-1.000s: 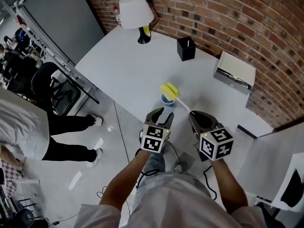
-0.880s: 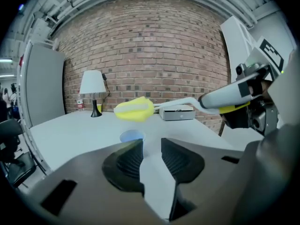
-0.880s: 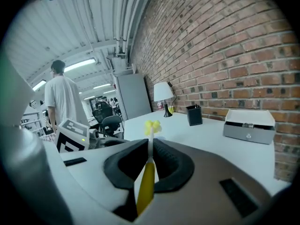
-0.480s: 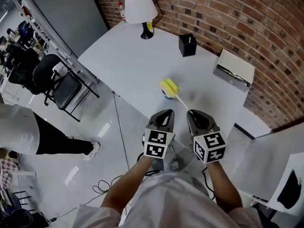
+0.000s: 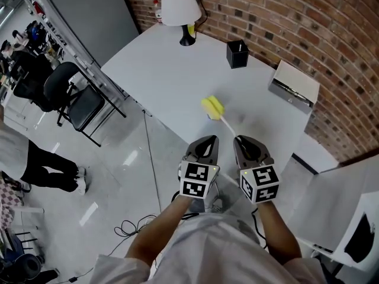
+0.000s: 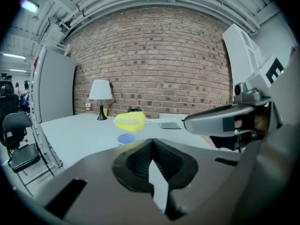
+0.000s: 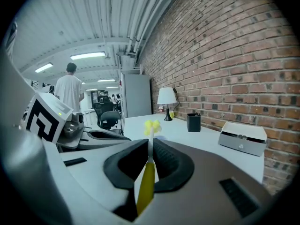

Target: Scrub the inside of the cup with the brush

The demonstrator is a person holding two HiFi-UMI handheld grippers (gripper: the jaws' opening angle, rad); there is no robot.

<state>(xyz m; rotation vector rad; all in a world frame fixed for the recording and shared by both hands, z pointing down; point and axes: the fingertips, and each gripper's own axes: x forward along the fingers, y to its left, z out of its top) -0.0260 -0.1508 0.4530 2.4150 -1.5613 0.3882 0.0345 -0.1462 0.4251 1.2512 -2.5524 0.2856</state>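
My right gripper point(image 5: 243, 141) is shut on the brush point(image 5: 212, 107), a yellow head on a white and yellow handle point(image 7: 146, 182) that runs out between its jaws. In the head view the head hangs over the white table point(image 5: 166, 70) near its front edge and hides the cup. The left gripper view shows the small blue cup point(image 6: 125, 138) on the table just below the brush head point(image 6: 130, 121). My left gripper point(image 5: 204, 142) floats short of the table edge, beside the right one. Its jaws have just closed with nothing between them, and they meet in the left gripper view point(image 6: 151, 156).
At the back of the table a white lamp point(image 5: 177, 7), a black pen holder point(image 5: 237, 54) and a grey box point(image 5: 294, 86) stand along the brick wall. A black office chair point(image 5: 74, 96) and a person's legs point(image 5: 41, 161) are on the floor at the left.
My left gripper's jaws have gone from open to shut with nothing in them, and it has lifted a little. The person at the left has walked farther off.
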